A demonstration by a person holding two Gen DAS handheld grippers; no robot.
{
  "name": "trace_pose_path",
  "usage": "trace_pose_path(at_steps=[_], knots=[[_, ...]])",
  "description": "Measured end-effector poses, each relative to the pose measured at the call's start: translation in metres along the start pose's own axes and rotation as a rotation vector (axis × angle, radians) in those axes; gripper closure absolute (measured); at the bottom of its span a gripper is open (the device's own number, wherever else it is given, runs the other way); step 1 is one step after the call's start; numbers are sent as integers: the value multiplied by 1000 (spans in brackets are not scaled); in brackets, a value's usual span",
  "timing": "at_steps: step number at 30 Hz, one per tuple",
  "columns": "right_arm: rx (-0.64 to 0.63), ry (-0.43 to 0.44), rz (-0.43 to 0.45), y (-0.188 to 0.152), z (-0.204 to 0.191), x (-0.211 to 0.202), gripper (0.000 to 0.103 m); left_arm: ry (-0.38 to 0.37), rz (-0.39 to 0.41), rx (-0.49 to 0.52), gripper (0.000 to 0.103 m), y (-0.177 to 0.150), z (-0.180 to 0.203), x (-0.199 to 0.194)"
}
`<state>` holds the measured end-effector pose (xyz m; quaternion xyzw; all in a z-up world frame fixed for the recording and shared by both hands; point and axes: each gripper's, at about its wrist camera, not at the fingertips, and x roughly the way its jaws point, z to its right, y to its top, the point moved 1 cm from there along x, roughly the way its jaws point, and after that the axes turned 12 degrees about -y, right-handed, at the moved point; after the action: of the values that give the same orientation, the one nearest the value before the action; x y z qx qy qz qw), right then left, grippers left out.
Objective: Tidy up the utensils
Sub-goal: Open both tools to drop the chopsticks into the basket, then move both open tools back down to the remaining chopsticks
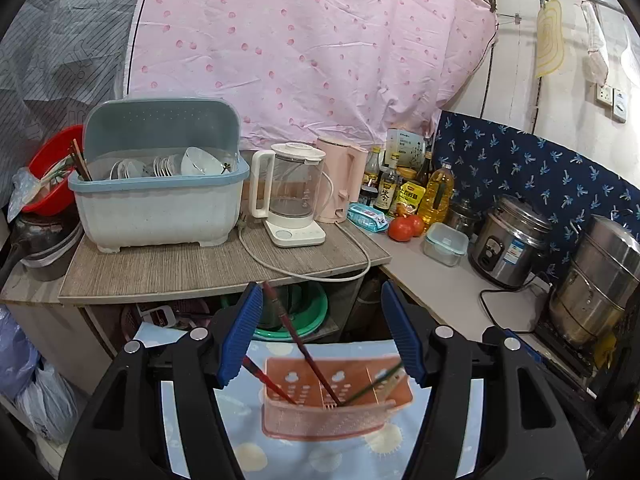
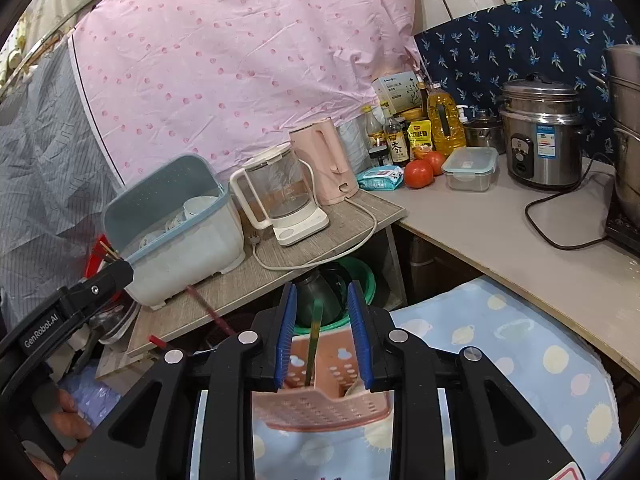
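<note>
— Why are the left tongs [image 1: 322, 334] standing apart?
— Letting red chopsticks [image 1: 298, 340] settle into the pink holder [image 1: 336, 408] nearby — right tongs [image 2: 322, 334] are gaping around the green chopstick [image 2: 313, 344], unclamped.

We can't see the bottom ends of the chopsticks [image 1: 316, 364] inside the pink holder [image 1: 332, 420]; holder itself is motion-blurred, lower centre. Steel pot [image 2: 624, 128] cut off at right edge. Bottle labels [image 1: 390, 196] too small to read. Hand [image 2: 70, 424] mostly hidden, lower left.
</note>
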<state>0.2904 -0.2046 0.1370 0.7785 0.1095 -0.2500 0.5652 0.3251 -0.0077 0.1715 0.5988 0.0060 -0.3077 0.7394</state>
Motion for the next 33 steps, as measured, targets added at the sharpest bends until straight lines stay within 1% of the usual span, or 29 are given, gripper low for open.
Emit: trace_pose_path(at_steps=[4, 6, 9, 12, 15, 18, 22, 27, 30, 33], knots=[[4, 11, 10, -7, 7, -28, 70, 11, -10, 16, 43, -10, 2, -24], [-6, 10, 10, -16, 9, -43, 70, 16, -26, 20, 42, -18, 4, -36], [-27, 7, -2, -36, 14, -64, 70, 15, -56, 17, 39, -37, 6, -54], [-52, -10, -18, -66, 22, -86, 70, 18, -104, 18, 38, -65, 6, -71], [-68, -17, -65, -104, 32, -104, 70, 28, -162, 8, 38, -102, 5, -87], [-71, -21, -139, -148, 44, -118, 70, 29, -224, -19, 38, -144, 2, -101], [-67, -25, -245, -202, 59, -127, 70, 30, -313, -54, 38, -201, 0, -115], [-90, -47, -349, -263, 69, -131, 70, 57, -400, -39, 38, -256, 7, -123], [-130, -62, -379, -285, 68, -130, 70, 56, -440, -46, 38, -282, 10, -124], [-172, -74, -379, -299, 63, -130, 71, 56, -461, -51, 38, -298, 11, -126]])
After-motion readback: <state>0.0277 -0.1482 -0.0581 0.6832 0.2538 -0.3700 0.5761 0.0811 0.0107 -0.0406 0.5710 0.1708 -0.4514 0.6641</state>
